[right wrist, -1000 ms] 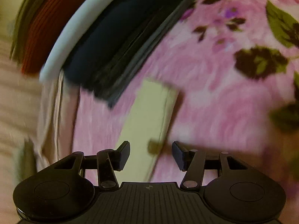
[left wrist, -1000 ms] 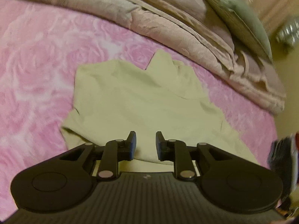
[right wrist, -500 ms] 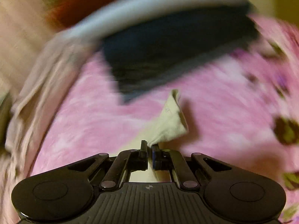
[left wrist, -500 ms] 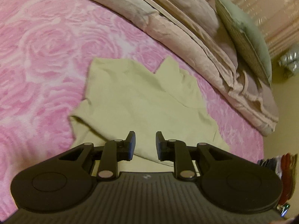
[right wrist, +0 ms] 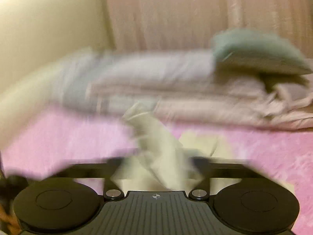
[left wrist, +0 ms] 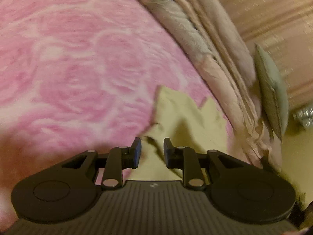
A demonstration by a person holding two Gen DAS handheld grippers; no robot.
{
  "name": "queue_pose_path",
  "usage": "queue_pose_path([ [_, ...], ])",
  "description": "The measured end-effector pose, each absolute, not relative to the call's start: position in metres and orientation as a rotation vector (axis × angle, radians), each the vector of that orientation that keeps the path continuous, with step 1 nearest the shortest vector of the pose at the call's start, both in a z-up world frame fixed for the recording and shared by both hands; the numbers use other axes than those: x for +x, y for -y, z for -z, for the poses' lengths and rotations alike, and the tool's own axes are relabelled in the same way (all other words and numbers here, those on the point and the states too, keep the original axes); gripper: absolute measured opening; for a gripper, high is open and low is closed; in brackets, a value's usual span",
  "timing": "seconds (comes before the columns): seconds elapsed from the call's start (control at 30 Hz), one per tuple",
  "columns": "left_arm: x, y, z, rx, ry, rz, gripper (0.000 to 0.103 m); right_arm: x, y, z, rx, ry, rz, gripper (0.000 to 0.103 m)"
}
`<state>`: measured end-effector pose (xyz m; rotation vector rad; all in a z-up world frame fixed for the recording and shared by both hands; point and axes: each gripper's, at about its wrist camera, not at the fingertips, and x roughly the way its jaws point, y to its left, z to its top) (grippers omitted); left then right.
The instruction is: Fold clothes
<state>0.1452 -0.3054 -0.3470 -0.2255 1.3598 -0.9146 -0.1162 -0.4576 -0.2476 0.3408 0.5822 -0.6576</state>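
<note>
We look down on a pink rose-patterned bedspread [left wrist: 82, 74] with our left gripper [left wrist: 152, 150] low over it. Its jaws stand a little apart with nothing pinched between them; the edge of a pale yellow garment [left wrist: 185, 121] lies on the bed under and beyond the gap, spreading toward 1 o'clock. Past the garment, from 12 to 3 o'clock, a folded beige quilt [left wrist: 211, 62] runs along the bed, and a grey-green pillow [left wrist: 272, 98] leans at its 3 o'clock end. A beige curtain [left wrist: 273, 19] fills the corner beyond.

In the right wrist view everything is smeared by motion. Our right gripper [right wrist: 156, 166] has its jaws opening, the fingers flung wide to 9 and 3 o'clock. A bunched fold of the same pale yellow garment [right wrist: 156, 146] rises between them toward 11 o'clock; blur keeps us from telling whether either pad touches it. More of the cloth lies flat on the pink bedspread [right wrist: 58, 137] just toward 1 o'clock. The quilt [right wrist: 166, 82] crosses the far side, with the pillow [right wrist: 254, 52] on it at 2 o'clock.
</note>
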Motion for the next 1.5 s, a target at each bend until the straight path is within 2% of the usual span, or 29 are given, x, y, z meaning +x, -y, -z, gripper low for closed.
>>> queue_pose_path([
  [0.17, 0.153, 0.301, 0.357, -0.229, -1.383, 0.915, 0.022, -0.118, 0.425, 0.308, 0.259, -0.823, 0.685, 0.102],
  [0.33, 0.14, 0.334, 0.359, -0.138, -1.373, 1.032, 0.026, -0.19, 0.457, 0.34, 0.406, -0.98, 0.909, 0.102],
  [0.5, 0.118, 0.399, 0.365, 0.056, -1.312, 1.184, 0.031, -0.245, 0.497, 0.343, 0.505, -0.955, 1.097, 0.102],
  [0.63, 0.106, 0.438, 0.389, 0.215, -1.346, 1.172, 0.032, -0.27, 0.508, 0.342, 0.508, -0.907, 1.167, 0.102],
  [0.73, 0.099, 0.445, 0.396, 0.256, -1.347, 1.138, 0.029, -0.278, 0.515, 0.344, 0.504, -0.88, 1.188, 0.102],
  [0.77, 0.097, 0.446, 0.396, 0.26, -1.344, 1.138, 0.02, -0.283, 0.516, 0.345, 0.505, -0.874, 1.189, 0.102],
  [0.8, 0.094, 0.448, 0.395, 0.271, -1.346, 1.143, 0.005, -0.287, 0.517, 0.347, 0.504, -0.868, 1.189, 0.102],
  [0.83, 0.091, 0.449, 0.394, 0.281, -1.349, 1.144, 0.002, -0.289, 0.516, 0.348, 0.5, -0.864, 1.187, 0.102],
  [1.03, 0.09, 0.452, 0.34, 0.095, -1.262, 1.298, 0.001, -0.3, 0.514, 0.346, 0.461, -0.831, 1.192, 0.102],
  [1.27, 0.102, 0.449, 0.245, -0.126, -0.936, 1.446, 0.001, -0.288, 0.535, 0.354, 0.368, -0.819, 1.184, 0.102],
  [1.37, 0.114, 0.444, 0.241, -0.136, -0.887, 1.417, 0.001, -0.285, 0.544, 0.36, 0.313, -0.839, 1.194, 0.102],
  [1.5, 0.116, 0.432, 0.279, 0.046, -0.894, 1.336, 0.001, -0.3, 0.557, 0.355, 0.399, -0.764, 1.245, 0.102],
])
